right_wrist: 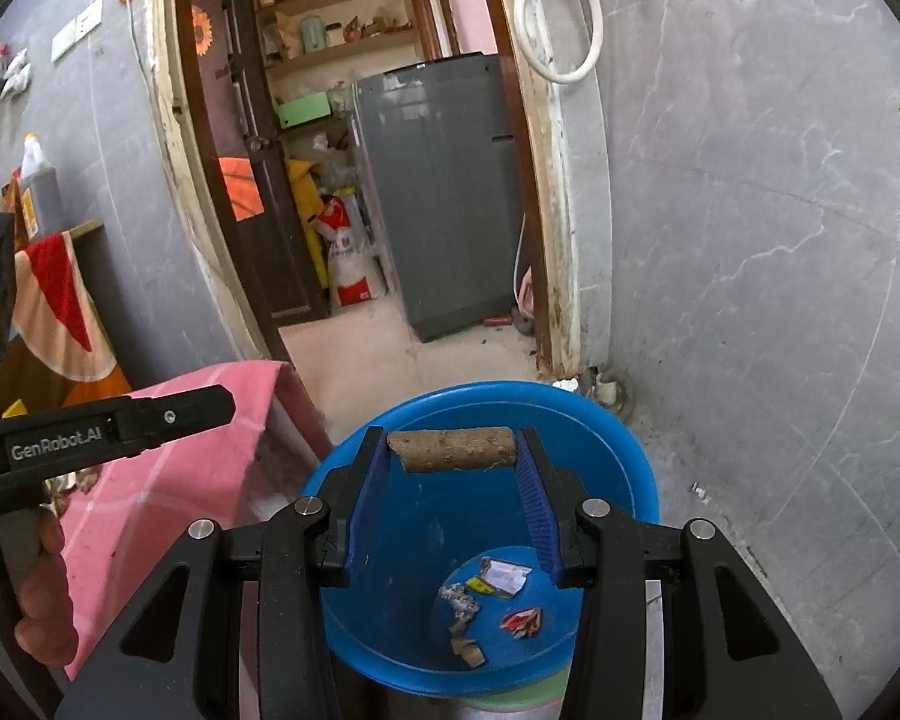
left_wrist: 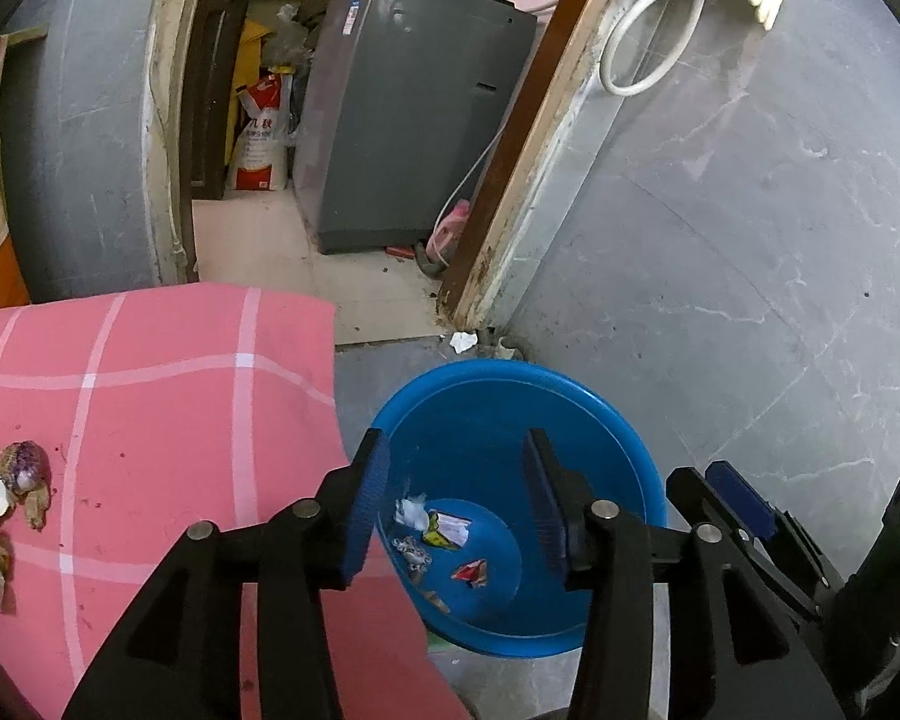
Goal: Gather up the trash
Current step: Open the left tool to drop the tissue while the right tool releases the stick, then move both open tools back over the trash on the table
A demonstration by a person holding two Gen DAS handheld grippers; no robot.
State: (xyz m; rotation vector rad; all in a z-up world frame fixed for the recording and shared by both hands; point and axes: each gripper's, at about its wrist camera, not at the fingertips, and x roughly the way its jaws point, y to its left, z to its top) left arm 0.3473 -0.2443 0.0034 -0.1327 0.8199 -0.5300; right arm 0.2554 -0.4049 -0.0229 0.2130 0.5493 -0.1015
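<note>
A blue plastic basin (left_wrist: 606,420) (right_wrist: 624,456) stands on the floor beside the table with the pink checked cloth (left_wrist: 150,372) (right_wrist: 168,480). It holds several small paper and wrapper scraps (left_wrist: 444,540) (right_wrist: 492,594). My left gripper (left_wrist: 456,510) is open and empty above the basin's left side. My right gripper (right_wrist: 453,450) is shut on a short brown stick (right_wrist: 453,450), held crosswise between the fingertips above the basin. More crumpled wrappers and peel scraps (left_wrist: 6,498) lie on the cloth at the far left.
A grey marbled wall (left_wrist: 750,240) rises right behind the basin. An open doorway leads to a grey washing machine (left_wrist: 408,114) (right_wrist: 444,192) and a white sack (left_wrist: 264,138). A white paper scrap (left_wrist: 463,341) lies on the floor by the door frame.
</note>
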